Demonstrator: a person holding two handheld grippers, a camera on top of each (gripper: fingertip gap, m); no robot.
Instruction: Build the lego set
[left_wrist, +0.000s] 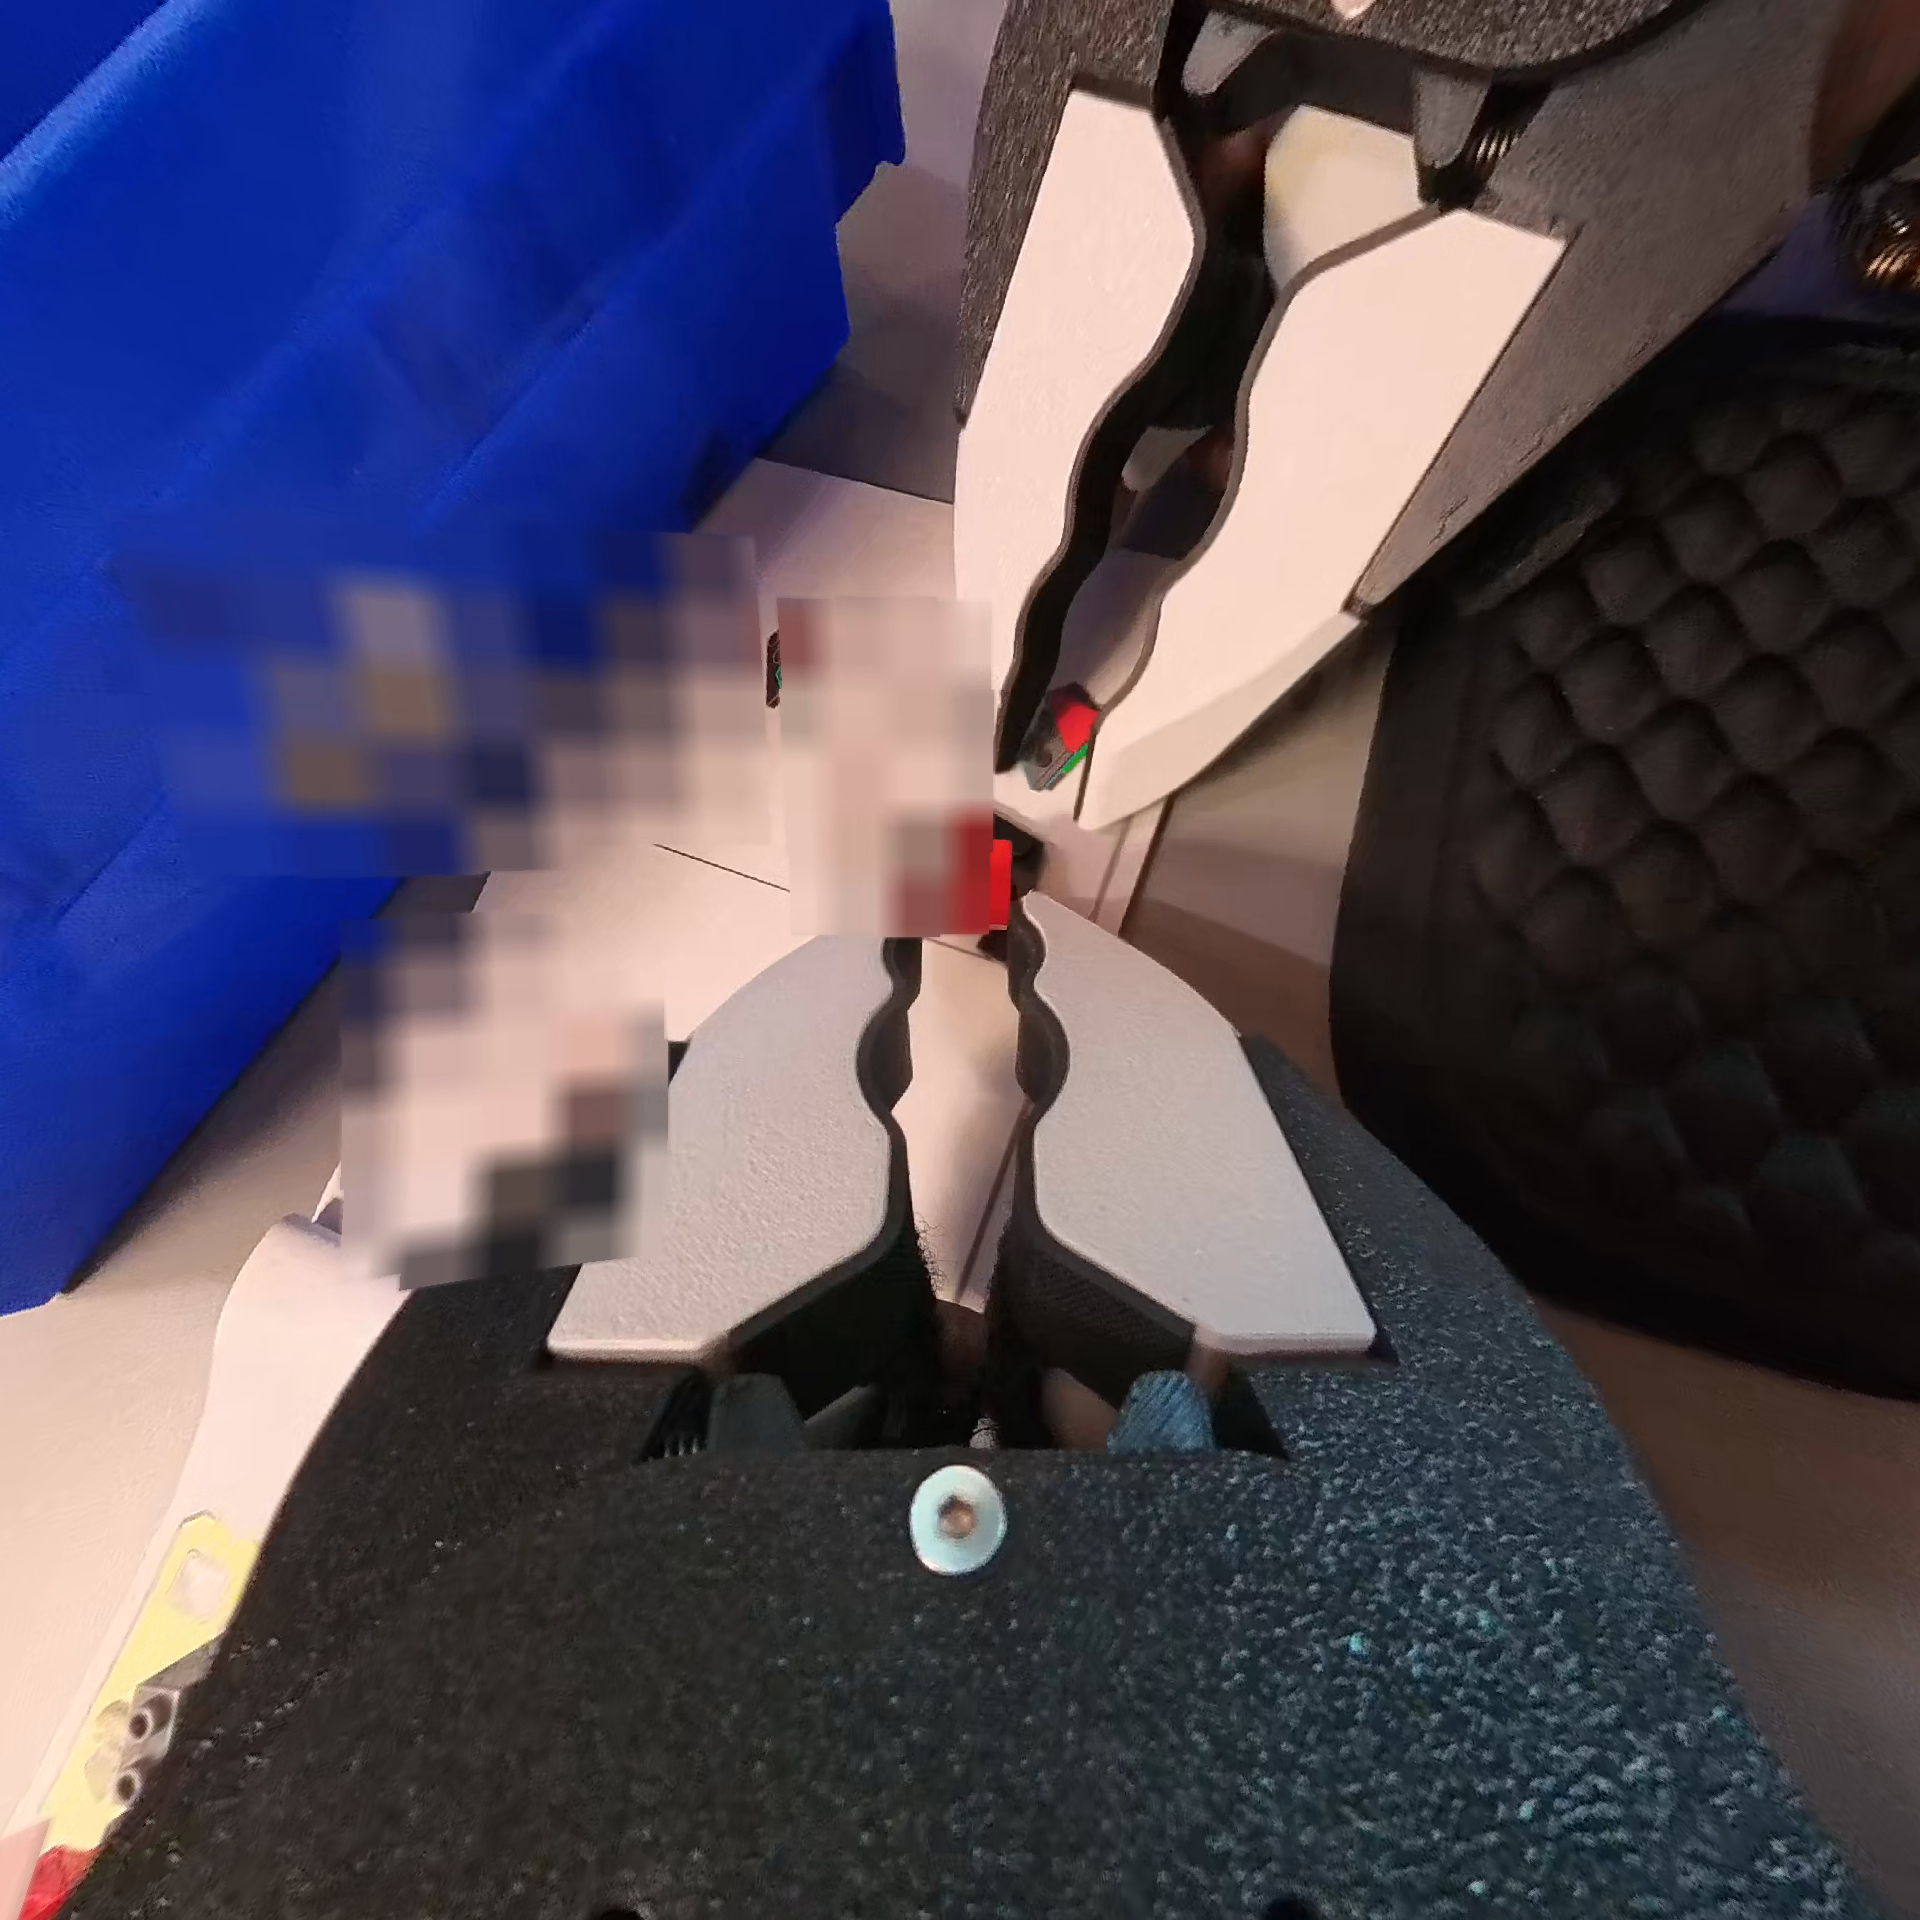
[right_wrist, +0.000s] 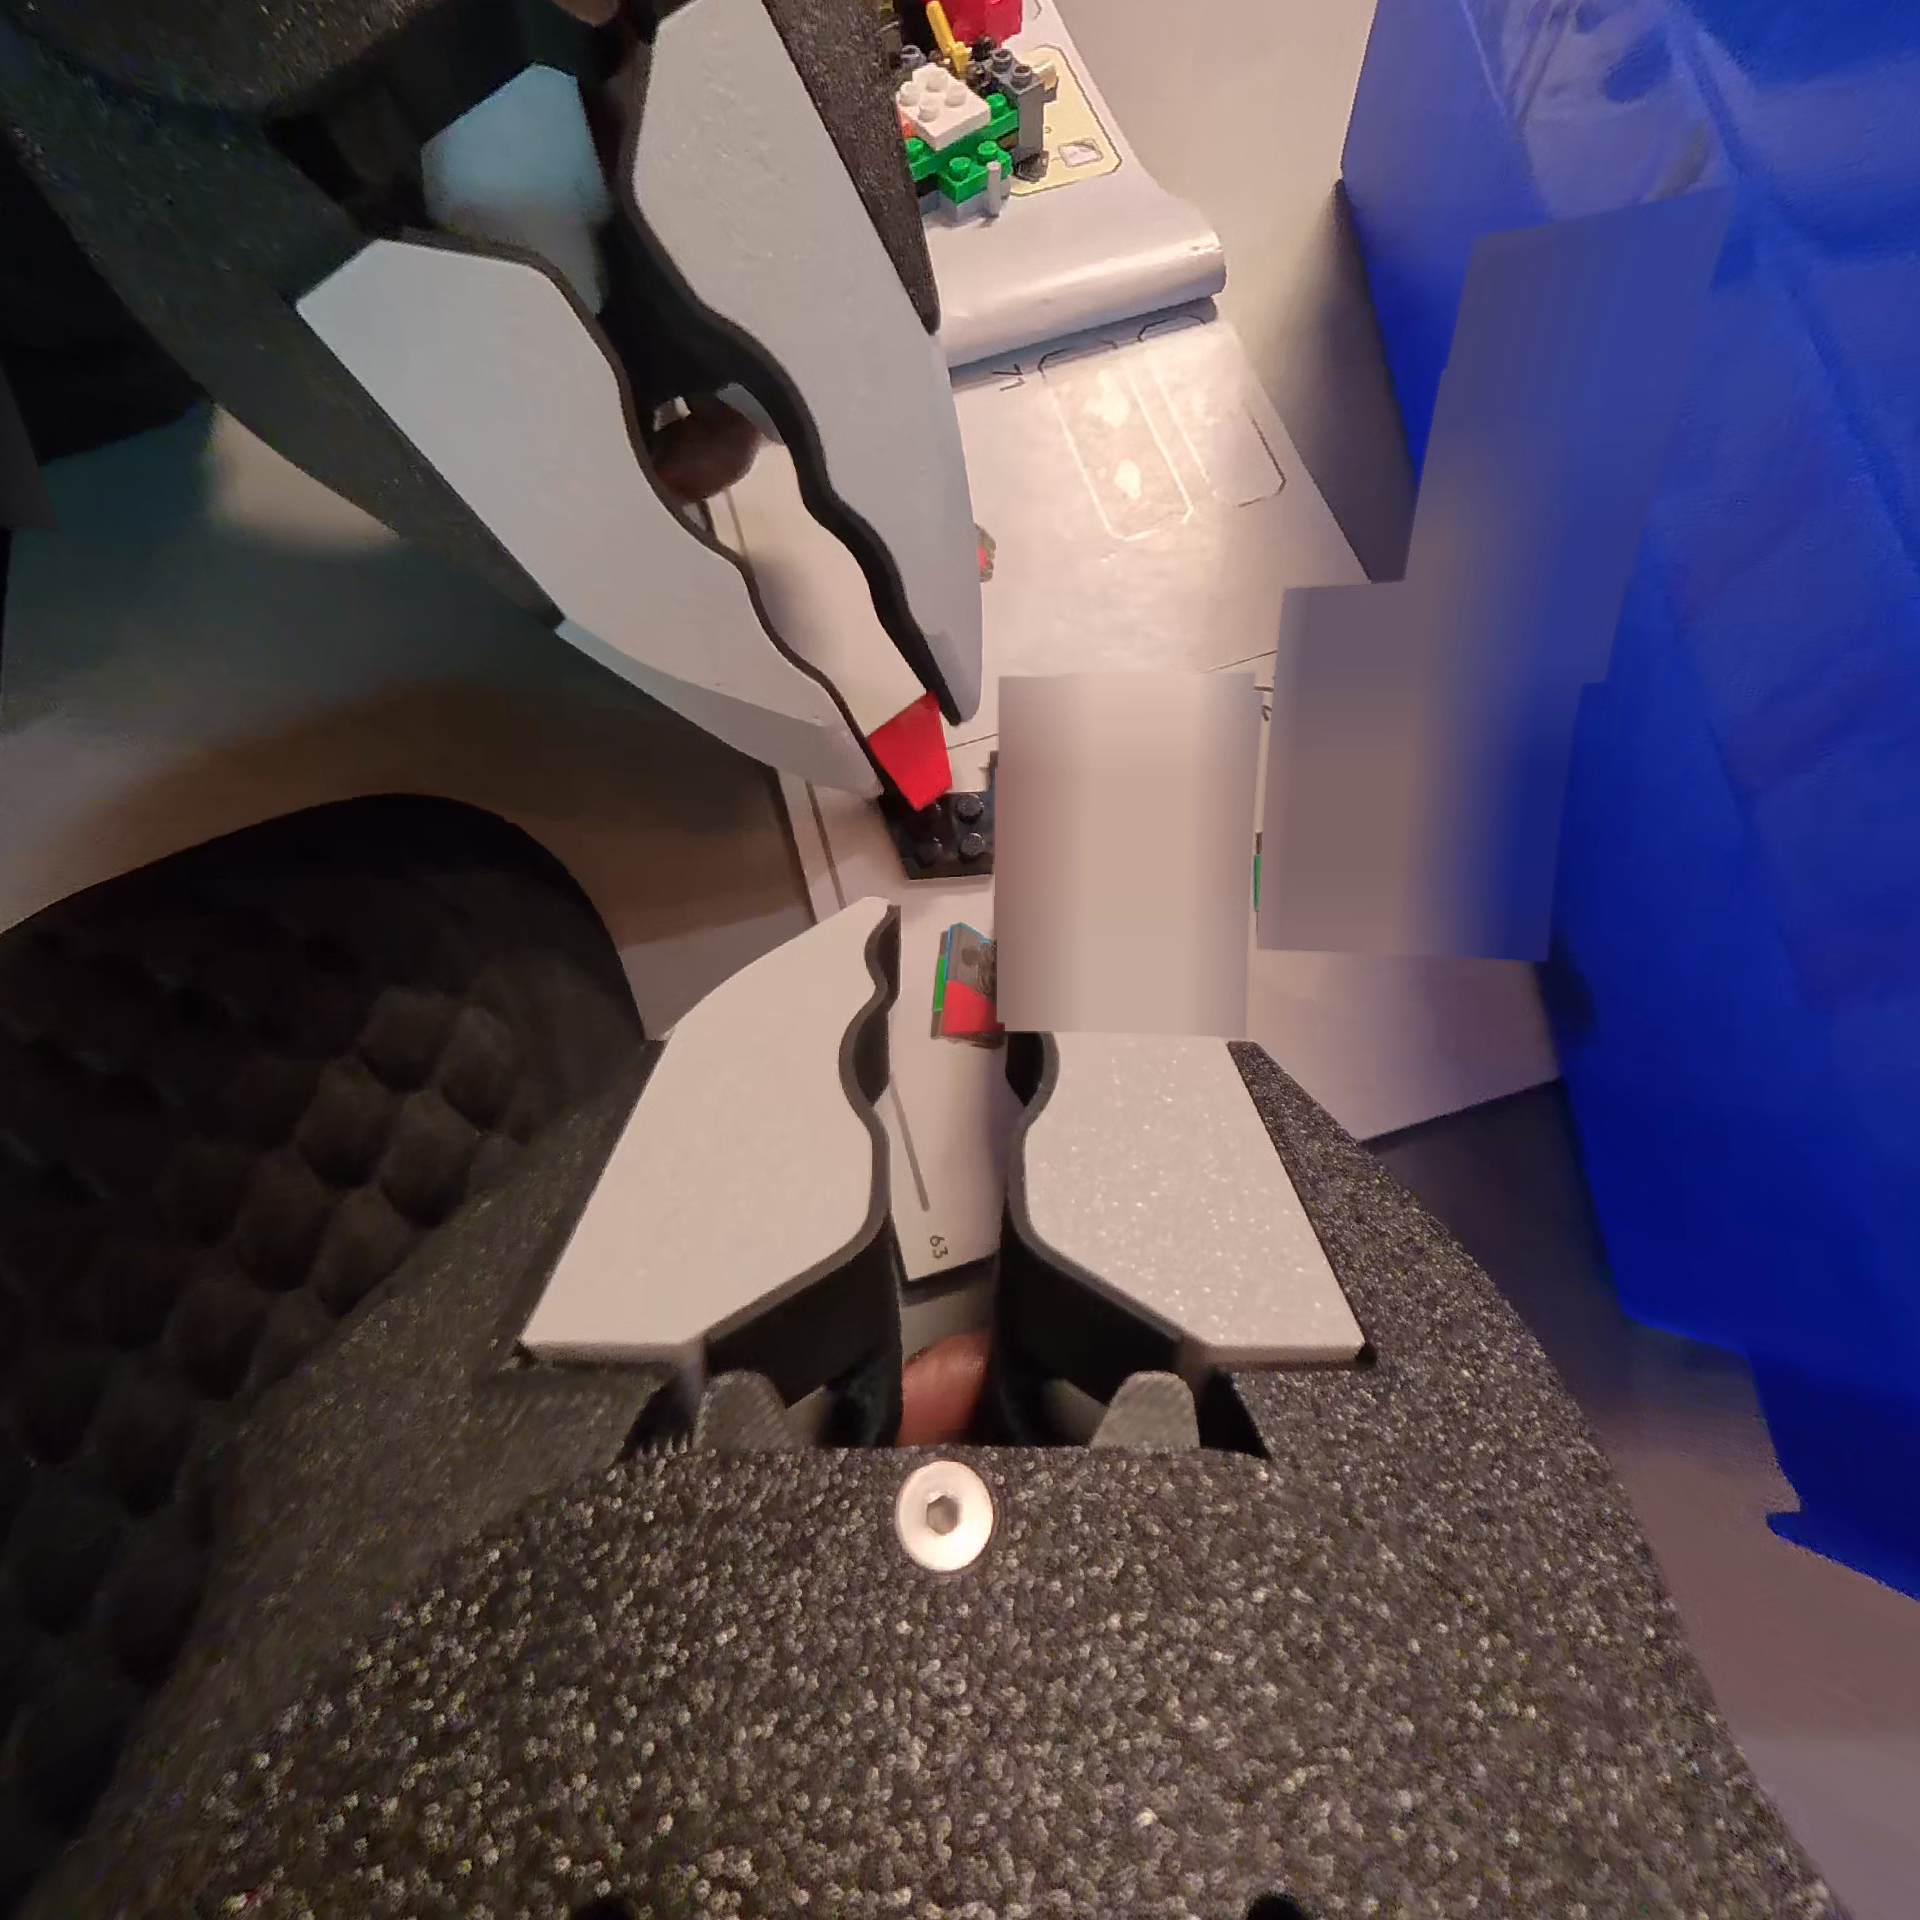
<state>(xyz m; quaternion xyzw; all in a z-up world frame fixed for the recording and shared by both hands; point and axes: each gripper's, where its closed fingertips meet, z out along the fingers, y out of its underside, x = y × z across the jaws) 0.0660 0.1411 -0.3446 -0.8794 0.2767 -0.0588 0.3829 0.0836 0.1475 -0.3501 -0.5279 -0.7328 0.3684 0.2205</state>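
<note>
Here the left gripper (right_wrist: 914, 748), clamped on a red slope brick (right_wrist: 912, 756) tilted over the black plate (right_wrist: 948, 836), risks misseating it, while the right gripper (right_wrist: 951, 997) pinches a small red-and-green assembly (right_wrist: 964, 985).

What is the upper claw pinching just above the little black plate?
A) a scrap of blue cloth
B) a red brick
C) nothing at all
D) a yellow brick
B: in the right wrist view, the left gripper is closed on a red brick right over the black plate. The right gripper holds a different red-and-green piece.
</note>
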